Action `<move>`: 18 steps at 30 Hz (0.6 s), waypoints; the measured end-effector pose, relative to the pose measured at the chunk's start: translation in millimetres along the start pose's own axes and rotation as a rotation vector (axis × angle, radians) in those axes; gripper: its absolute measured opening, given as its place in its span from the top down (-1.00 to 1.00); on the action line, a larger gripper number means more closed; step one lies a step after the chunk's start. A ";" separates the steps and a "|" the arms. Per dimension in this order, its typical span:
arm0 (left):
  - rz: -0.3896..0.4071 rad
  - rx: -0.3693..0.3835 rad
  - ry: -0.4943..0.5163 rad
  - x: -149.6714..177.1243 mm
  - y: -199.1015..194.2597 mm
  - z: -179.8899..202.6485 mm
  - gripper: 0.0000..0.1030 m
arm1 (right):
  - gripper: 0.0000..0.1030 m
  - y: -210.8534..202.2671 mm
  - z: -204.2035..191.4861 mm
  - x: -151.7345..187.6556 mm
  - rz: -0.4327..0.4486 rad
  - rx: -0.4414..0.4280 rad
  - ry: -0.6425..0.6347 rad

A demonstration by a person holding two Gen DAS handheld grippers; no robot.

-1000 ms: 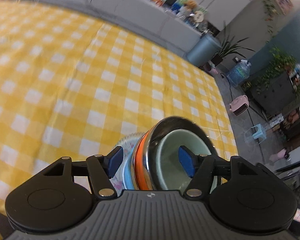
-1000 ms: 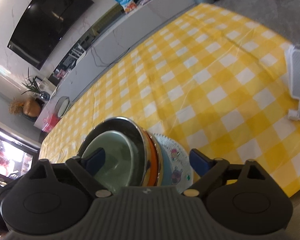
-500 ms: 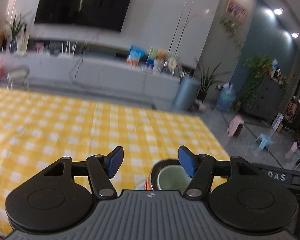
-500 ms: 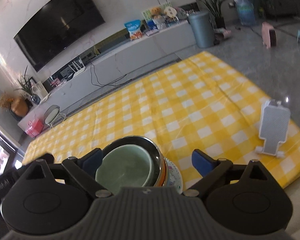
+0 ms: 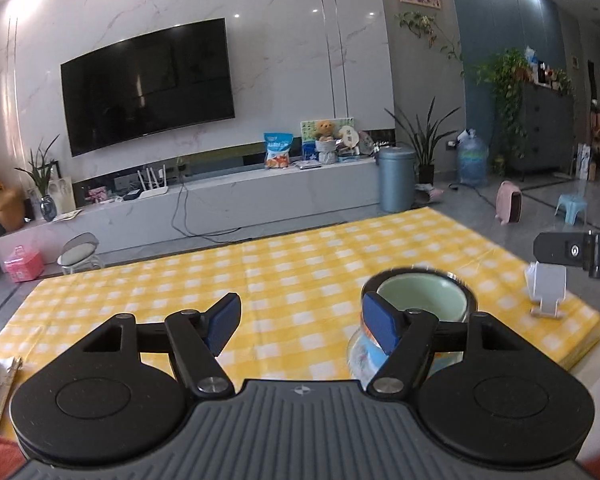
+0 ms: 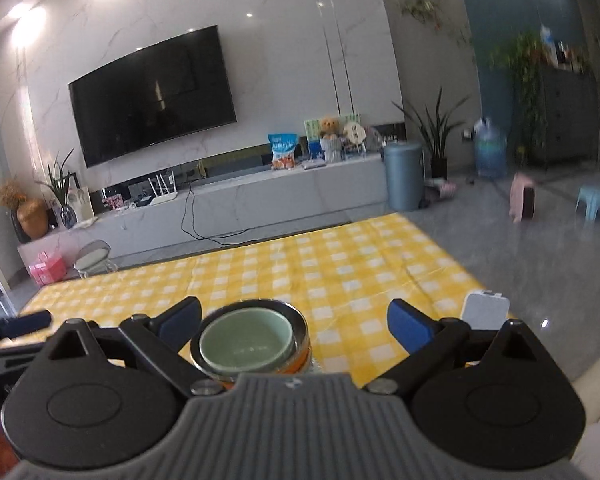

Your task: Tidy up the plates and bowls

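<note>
A stack of dishes [image 5: 416, 316] stands on the yellow checked cloth [image 5: 300, 276], near its front edge. On top sits a green bowl [image 5: 422, 296], empty, nested in a steel bowl [image 5: 466, 290]; under these come an orange rim [image 6: 296, 364] and a patterned blue plate [image 5: 360, 356] at the bottom. A white stand [image 5: 548, 286] sits upright on the cloth to the right of the stack, apart from it.

The left gripper [image 5: 302, 324] is raised and tilted a little downward, level across. Its jaws are opening, wide apart, with only cloth between them; the stack lies behind its right finger [image 5: 380, 328], not gripped.

The right gripper [image 6: 294, 326] is likewise raised and tilted downward. Its jaws are opening wide. The stack shows between them, close by the left finger [image 6: 178, 320], with neither pad pressing on it. The left gripper's tip [image 6: 28, 322] shows at that view's left edge.
</note>
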State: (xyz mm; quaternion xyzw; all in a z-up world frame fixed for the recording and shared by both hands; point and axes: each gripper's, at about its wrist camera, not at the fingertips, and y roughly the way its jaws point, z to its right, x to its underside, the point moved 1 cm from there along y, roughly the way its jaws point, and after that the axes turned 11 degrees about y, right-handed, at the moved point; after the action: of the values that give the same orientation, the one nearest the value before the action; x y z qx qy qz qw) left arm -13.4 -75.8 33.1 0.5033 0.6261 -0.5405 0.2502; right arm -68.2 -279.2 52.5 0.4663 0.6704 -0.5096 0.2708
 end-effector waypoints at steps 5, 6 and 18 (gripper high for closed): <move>-0.045 0.009 -0.021 13.1 -2.0 3.9 -0.61 | -0.89 1.5 -0.5 32.6 -0.042 0.010 -0.043; -0.054 0.014 -0.032 15.5 -1.3 4.1 -0.62 | -0.89 2.8 -0.9 39.5 -0.054 0.019 -0.049; -0.182 0.026 -0.096 56.3 7.8 -1.3 -0.62 | -0.89 14.3 2.1 77.5 -0.051 0.050 -0.071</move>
State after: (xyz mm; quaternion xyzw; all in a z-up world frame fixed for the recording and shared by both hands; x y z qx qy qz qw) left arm -26.8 -55.1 -18.2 0.4211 0.6492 -0.5928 0.2233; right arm -87.9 -253.5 -19.3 0.4374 0.6589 -0.5493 0.2696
